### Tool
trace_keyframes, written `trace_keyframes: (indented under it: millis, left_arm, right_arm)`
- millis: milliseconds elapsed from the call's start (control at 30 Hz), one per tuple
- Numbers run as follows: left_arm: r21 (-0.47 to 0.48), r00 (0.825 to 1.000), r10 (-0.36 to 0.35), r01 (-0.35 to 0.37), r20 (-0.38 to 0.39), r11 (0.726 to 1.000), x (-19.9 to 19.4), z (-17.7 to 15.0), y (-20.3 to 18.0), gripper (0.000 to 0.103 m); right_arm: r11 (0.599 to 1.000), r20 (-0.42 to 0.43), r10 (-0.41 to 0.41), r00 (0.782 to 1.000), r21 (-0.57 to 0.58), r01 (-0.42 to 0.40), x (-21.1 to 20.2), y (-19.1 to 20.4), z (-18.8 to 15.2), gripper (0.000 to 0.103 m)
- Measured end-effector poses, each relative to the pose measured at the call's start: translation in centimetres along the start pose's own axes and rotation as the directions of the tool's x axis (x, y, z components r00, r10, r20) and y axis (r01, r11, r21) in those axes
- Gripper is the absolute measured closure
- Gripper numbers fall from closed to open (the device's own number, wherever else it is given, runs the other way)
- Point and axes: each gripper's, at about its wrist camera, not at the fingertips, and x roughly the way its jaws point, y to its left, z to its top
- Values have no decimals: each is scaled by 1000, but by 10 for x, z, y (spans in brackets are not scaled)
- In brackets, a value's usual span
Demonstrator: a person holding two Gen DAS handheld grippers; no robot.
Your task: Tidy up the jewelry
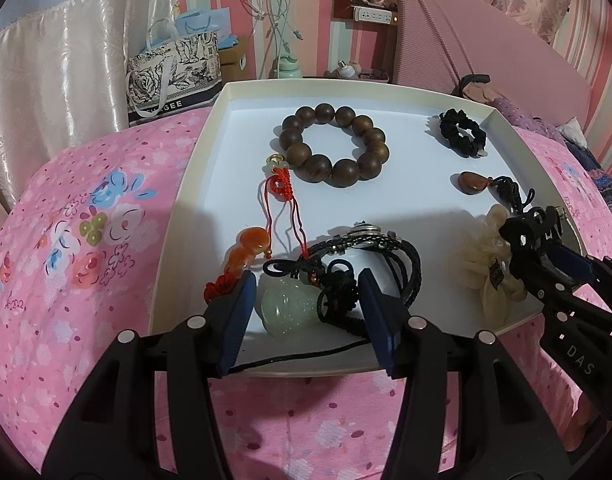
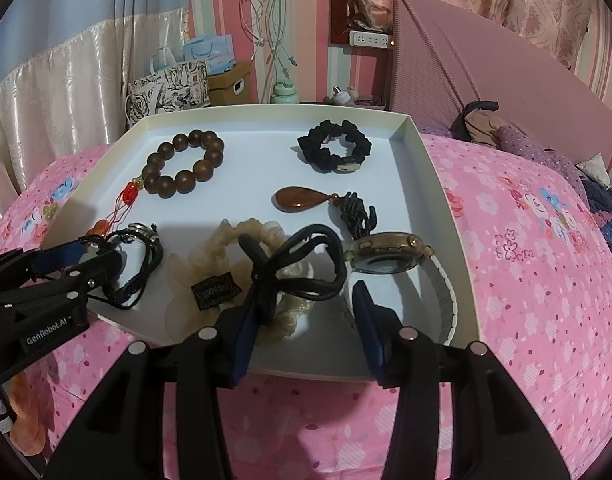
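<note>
A shallow white tray [image 1: 181, 200] on a pink floral bedspread holds the jewelry. My left gripper [image 1: 306, 278] stands open over the tray's near edge. A pale green jade pendant [image 1: 287, 308] on a knotted black cord lies between its blue pads, with a gap on the left. My right gripper [image 2: 306, 296] is open too, straddling a black cord loop [image 2: 297, 264] that lies on a cream scrunchie [image 2: 225, 252]. The left pad touches the loop's knot and the right pad is clear. Each gripper shows in the other's view: right gripper [image 1: 526, 224], left gripper [image 2: 101, 252].
Also in the tray [image 2: 430, 184]: a wooden bead bracelet [image 1: 334, 144], a black scrunchie [image 2: 334, 150], a brown teardrop pendant [image 2: 301, 198], a red-cord charm with an orange gourd [image 1: 247, 250], a black braided bracelet [image 1: 370, 248], a watch [image 2: 386, 256]. Bags and a headboard stand behind.
</note>
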Motion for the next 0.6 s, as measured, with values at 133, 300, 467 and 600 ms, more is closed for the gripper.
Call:
trace_keyframes:
  millis: [133,300,467,600]
  left_arm:
    - [15,1000,9,-9,6,1000,-3,0,-3,46]
    - [2,999,26,-26,21,1000,-21,1,-2,38]
    - [26,995,68,-70,76,997,-64,-3,-3,20]
    - [5,982,87,-89,170,996,-120,-14,4,6]
  right_arm:
    - [1000,1,-4,1000,1,4,-2,0,0,48]
    - [1000,8,-5,1000,6,5,-14,-6,-2,35]
    - [1000,72,-9,997,4,8,-48,-14,-3,18]
    - [1000,132,-4,991,2,4,-90,-17,-7,11]
